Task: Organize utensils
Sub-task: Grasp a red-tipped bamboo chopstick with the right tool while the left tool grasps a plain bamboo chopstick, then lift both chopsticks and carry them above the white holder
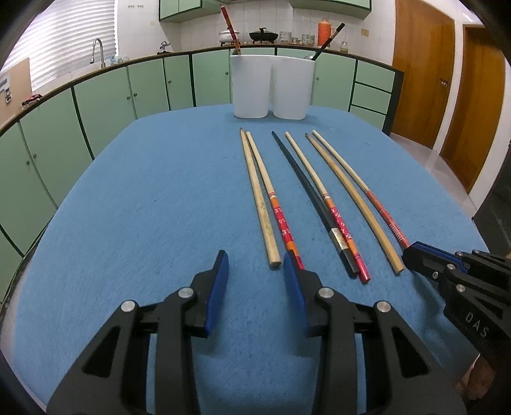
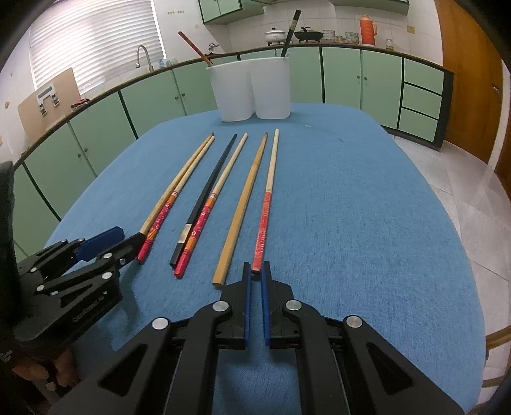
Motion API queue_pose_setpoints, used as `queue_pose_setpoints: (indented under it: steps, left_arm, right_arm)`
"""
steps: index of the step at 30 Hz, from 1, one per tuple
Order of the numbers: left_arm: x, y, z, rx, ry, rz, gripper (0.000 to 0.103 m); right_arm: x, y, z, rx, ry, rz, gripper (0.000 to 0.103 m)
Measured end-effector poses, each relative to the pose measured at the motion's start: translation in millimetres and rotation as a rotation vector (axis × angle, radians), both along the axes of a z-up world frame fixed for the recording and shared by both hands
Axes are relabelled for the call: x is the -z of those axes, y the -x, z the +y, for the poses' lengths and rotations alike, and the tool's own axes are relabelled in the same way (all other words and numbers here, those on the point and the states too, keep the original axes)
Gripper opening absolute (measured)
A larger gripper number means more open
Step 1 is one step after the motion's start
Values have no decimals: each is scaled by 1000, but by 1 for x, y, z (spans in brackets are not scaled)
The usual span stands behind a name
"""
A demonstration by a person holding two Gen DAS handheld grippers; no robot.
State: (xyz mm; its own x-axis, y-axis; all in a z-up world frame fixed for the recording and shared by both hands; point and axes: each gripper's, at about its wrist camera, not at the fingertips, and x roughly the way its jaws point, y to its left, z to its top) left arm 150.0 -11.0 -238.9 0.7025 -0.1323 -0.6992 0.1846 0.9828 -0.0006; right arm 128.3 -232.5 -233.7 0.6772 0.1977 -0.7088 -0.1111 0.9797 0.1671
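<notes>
Several chopsticks lie side by side on the blue table (image 1: 143, 198), tips pointing at a white two-compartment holder (image 1: 271, 89) at the far edge. A red chopstick (image 1: 230, 28) stands in its left compartment and a black one (image 1: 329, 40) in its right. My left gripper (image 1: 255, 265) is open; the near end of the plain wooden chopstick (image 1: 260, 204) lies between its fingers, beside the right one, which covers the end of a red floral chopstick (image 1: 282, 223). My right gripper (image 2: 255, 270) is shut on the near end of the red-striped chopstick (image 2: 265, 217), the rightmost one.
A black chopstick (image 2: 207, 194), a second floral one (image 2: 204, 217) and a tan one (image 2: 242, 207) lie between the two grippers. Green cabinets (image 1: 95, 105) and a counter with pots run behind the table. A wooden door (image 1: 421, 70) is at the right.
</notes>
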Motion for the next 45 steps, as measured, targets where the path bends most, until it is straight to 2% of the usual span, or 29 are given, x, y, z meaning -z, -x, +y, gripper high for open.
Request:
queue_pose_setpoints:
  steps: [4,9,17,24,30,39,45]
  left_arm:
    - [0,-2,-4,2,-1,1,27]
    - [1,-7,-6,-3,18,5,8]
    - [-1,-7,-1,-18,54,18,6]
    - [-20,-3,0,-27,14,-10,6]
    - [-51,5,0,-25,-34,-85,6]
    - [-107,5,6,-35,4,-196,6]
    - [-138,-3,7,-28,40,-241,6]
  right_arm:
    - [1,-1,0,1,-7,-1,6]
    - [2,-3,0,5,-8,-5,6]
    - [0,-4,1,12,-9,-10,6]
    - [-15,-1,-2,21,21,-45,6]
    - [-47,3,-6,11,52,-129,6]
    - [-101,1,-25,25,8,-236,6]
    - [-125,-8,-39,33,-51,-262,6]
